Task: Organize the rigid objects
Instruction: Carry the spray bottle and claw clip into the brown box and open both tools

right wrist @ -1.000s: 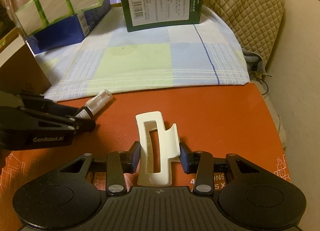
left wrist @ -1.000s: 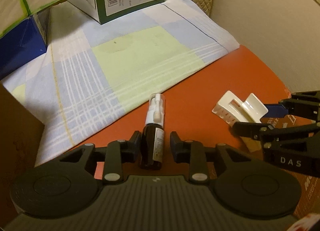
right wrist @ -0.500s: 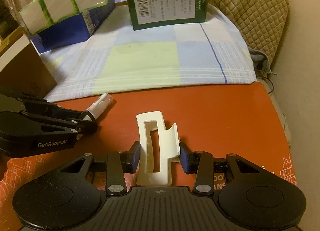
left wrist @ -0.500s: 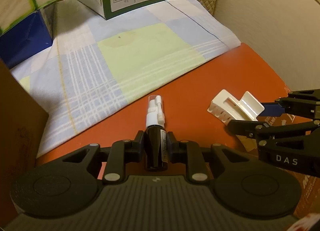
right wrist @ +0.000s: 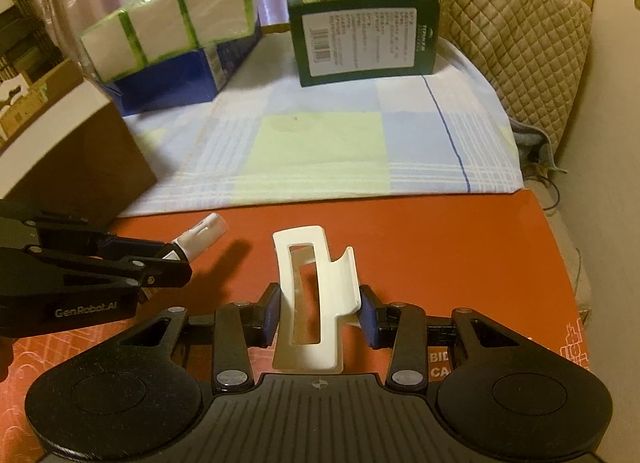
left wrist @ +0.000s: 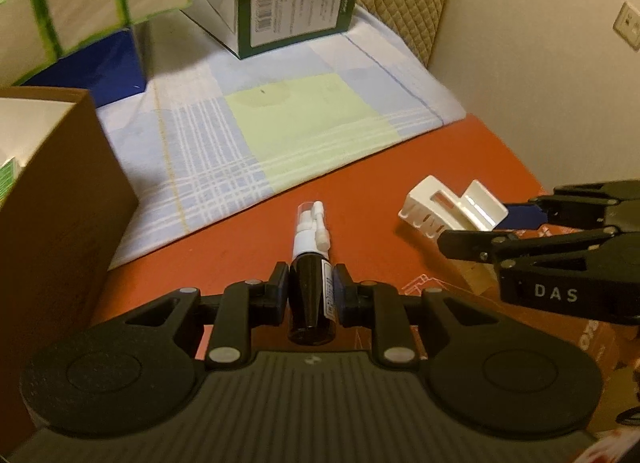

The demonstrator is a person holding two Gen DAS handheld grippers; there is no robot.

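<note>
My left gripper (left wrist: 309,283) is shut on a dark spray bottle (left wrist: 310,295) with a white nozzle and clear cap, held above the red mat (left wrist: 360,191). My right gripper (right wrist: 318,305) is shut on a white hair claw clip (right wrist: 314,299), also raised over the mat. In the left wrist view the clip (left wrist: 452,207) and right gripper (left wrist: 520,235) show at the right. In the right wrist view the bottle's nozzle (right wrist: 200,233) sticks out of the left gripper (right wrist: 168,263) at the left.
A checked cloth (right wrist: 320,143) covers the table beyond the mat. A brown cardboard box (left wrist: 52,199) stands at the left. A blue box under green-taped white packs (right wrist: 168,43) and a dark green box (right wrist: 364,39) stand at the back. A quilted cushion (right wrist: 512,43) is at the right.
My left gripper has closed on the spray bottle and lifted it off the mat. My right gripper has risen with the clip held. Both views have pulled back and up.
</note>
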